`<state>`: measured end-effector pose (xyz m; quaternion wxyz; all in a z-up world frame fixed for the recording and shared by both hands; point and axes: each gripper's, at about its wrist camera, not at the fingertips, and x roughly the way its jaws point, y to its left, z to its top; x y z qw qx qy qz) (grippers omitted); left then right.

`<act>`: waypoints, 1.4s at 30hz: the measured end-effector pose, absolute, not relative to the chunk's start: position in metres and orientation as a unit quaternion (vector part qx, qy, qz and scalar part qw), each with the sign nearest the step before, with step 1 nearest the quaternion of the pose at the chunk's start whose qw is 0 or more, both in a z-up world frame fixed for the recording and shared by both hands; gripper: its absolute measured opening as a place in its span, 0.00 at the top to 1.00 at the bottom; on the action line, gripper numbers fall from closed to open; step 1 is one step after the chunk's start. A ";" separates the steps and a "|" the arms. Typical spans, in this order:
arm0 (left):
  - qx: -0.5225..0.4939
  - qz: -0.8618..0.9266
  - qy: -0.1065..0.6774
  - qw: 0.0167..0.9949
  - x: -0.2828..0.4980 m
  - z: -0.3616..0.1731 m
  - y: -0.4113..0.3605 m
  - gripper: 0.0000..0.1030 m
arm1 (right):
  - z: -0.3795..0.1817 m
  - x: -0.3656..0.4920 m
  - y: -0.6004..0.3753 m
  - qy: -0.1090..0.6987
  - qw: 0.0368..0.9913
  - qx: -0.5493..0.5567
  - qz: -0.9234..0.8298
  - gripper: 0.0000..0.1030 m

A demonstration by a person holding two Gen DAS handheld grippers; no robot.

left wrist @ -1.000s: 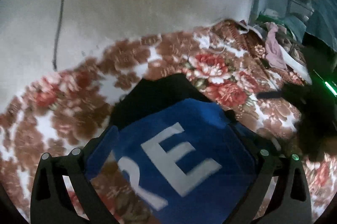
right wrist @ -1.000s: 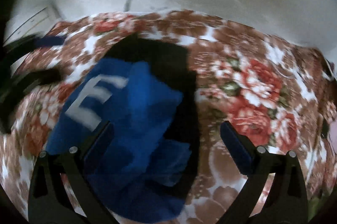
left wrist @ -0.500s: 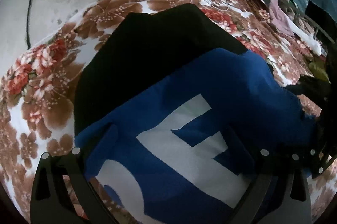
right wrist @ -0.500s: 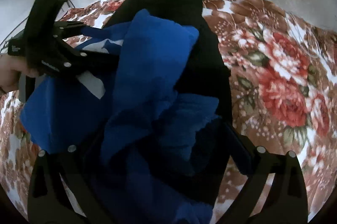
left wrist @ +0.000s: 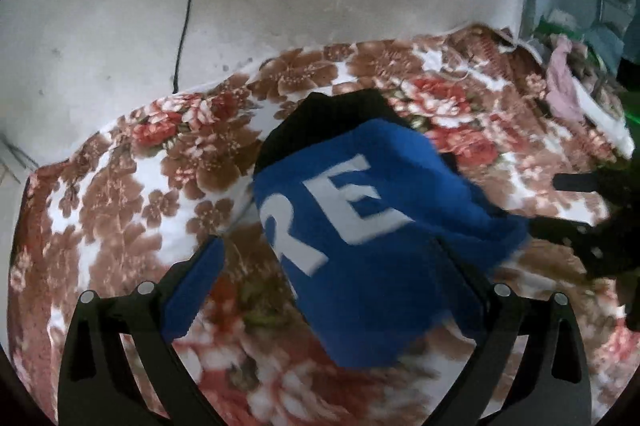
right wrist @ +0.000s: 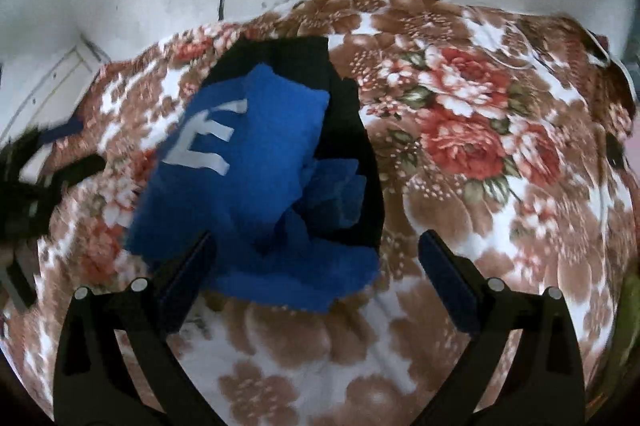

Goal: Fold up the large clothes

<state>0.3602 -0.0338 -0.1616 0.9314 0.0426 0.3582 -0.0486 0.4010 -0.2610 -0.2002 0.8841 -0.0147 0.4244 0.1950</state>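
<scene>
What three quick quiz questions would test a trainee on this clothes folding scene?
1. True or false: both the left gripper and right gripper are open.
2. Which white letters show on the blue garment?
3. The garment lies on: A) bare floor, B) floral blanket, C) chair.

Key: 1 true; 2 R and E; 3 B.

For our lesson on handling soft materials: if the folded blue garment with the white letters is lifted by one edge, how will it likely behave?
The blue garment would probably sag and unfold, since its layers already lie rumpled and loose. It looks thick and fleecy, so likely grippy, not slippery. It rests on a black garment, which may drag along.
</scene>
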 end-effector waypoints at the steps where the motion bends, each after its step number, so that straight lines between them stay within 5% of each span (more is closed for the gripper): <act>1: 0.035 -0.051 0.359 0.931 0.350 -0.158 -0.037 0.05 | -0.196 0.395 -0.264 0.423 0.885 -0.005 0.195 0.04; 19: -0.070 -0.044 0.425 0.902 0.360 -0.201 0.015 0.05 | -0.205 0.451 -0.317 0.475 0.850 0.008 0.228 0.04; 42: -0.316 -0.187 0.499 0.785 0.472 -0.322 0.057 0.04 | -0.317 0.566 -0.242 0.602 0.709 0.098 0.354 0.04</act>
